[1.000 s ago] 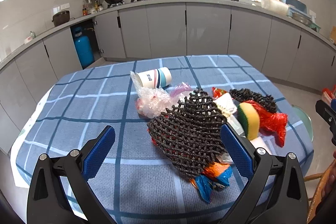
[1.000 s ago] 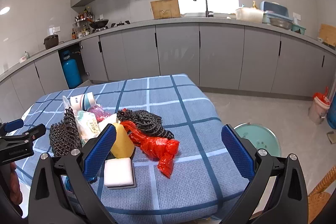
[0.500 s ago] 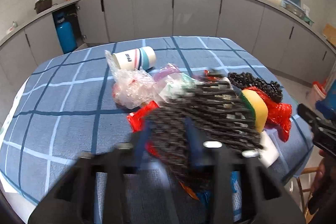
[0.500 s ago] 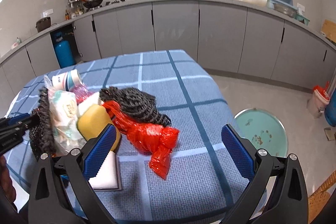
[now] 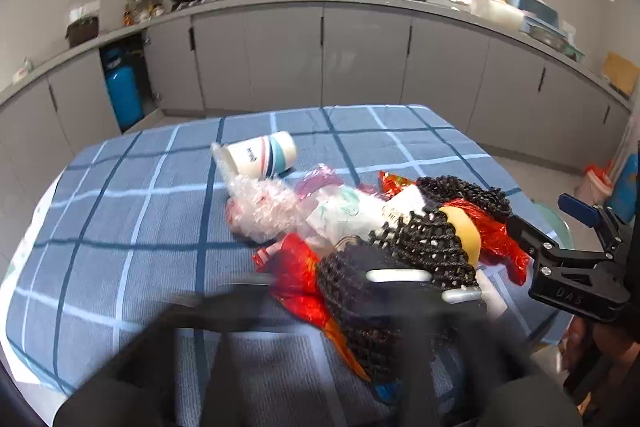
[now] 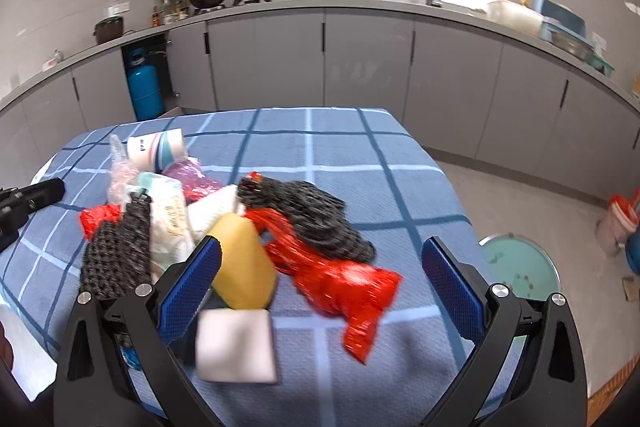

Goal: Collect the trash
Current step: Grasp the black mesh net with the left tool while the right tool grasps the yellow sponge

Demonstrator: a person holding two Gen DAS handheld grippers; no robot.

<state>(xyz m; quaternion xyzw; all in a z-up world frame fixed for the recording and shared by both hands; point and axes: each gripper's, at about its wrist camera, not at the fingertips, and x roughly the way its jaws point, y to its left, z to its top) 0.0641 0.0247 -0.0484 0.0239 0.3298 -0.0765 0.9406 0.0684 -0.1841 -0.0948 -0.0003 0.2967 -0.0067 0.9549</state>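
Though left hand-held gripper [image 5: 340, 281] blurred mid-opening, hold unclear: right hand-held gripper [image 6: 320, 283] wide, empty; checked tablecloth [image 6: 340, 147], cabinets [image 6: 368, 59].

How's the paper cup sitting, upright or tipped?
Tipped. The paper cup lies on its side on the tablecloth, mouth toward the clear plastic wrap.

Blue gas cylinder [image 6: 145, 91] beneath grey counter [image 6: 360, 5]

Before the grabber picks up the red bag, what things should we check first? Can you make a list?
1. Right gripper jaws open: ok.
2. Nothing held between them: ok.
3. Red bag in plain view on the tablecloth: ok.
4. Bag free of neighbours: not ok, the black mesh lies on its top end.
5. Yellow sponge clear of the near jaw: not ok, right beside it.
6. Left gripper out of the way: cannot tell, blurred.
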